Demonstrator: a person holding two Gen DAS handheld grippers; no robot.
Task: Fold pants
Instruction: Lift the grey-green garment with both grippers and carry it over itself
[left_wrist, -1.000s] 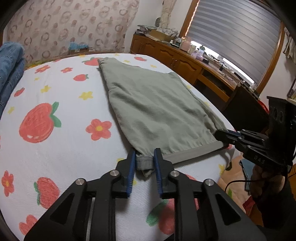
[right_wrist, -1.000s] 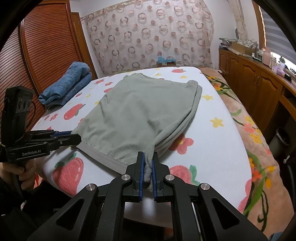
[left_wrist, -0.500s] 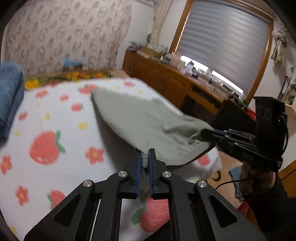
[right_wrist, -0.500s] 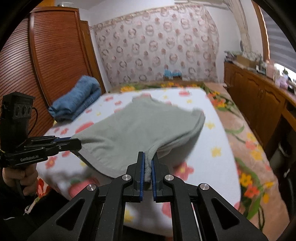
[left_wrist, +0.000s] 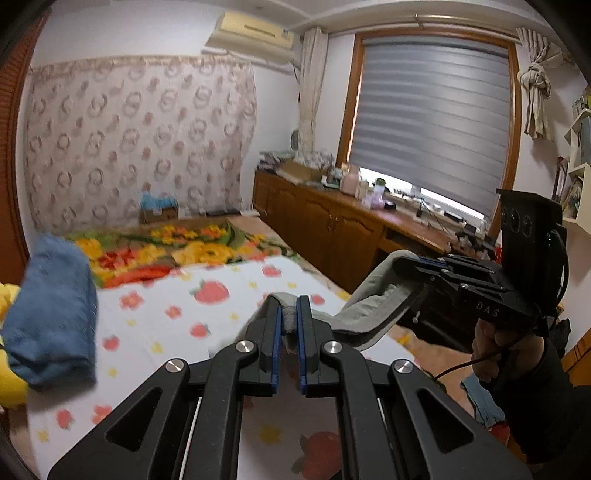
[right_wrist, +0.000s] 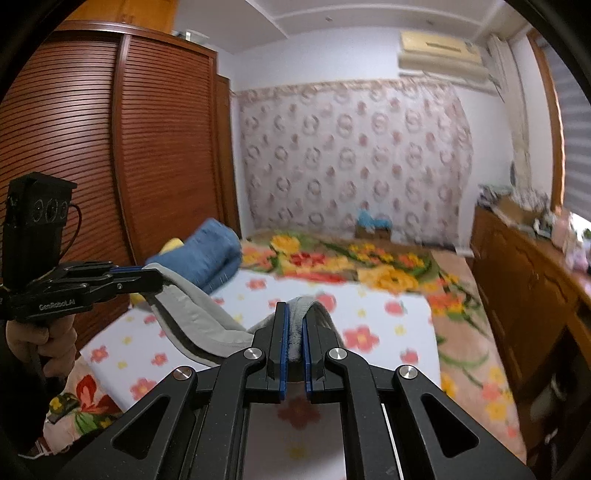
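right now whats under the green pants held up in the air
Under the green pants lies the strawberry-print sheet, bare where visible. The hanging cloth and both tools cover the patch directly below, so that part cannot be seen.

Open bedsheet (left_wrist: 229, 325) ahead, folded blue jeans (left_wrist: 51, 314) left, wooden cabinets (left_wrist: 332, 236) right

left wrist: faces bed (left_wrist: 229, 306), window | right wrist: faces bed, wardrobe (right_wrist: 110, 147)

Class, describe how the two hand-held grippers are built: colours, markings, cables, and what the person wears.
Each hand-held gripper, left and right, is black with blue-edged fingers and silver pivot bolts. One side reads "GenRobot.AI", the other "DAS". A black cable trails below. The sleeve is dark.
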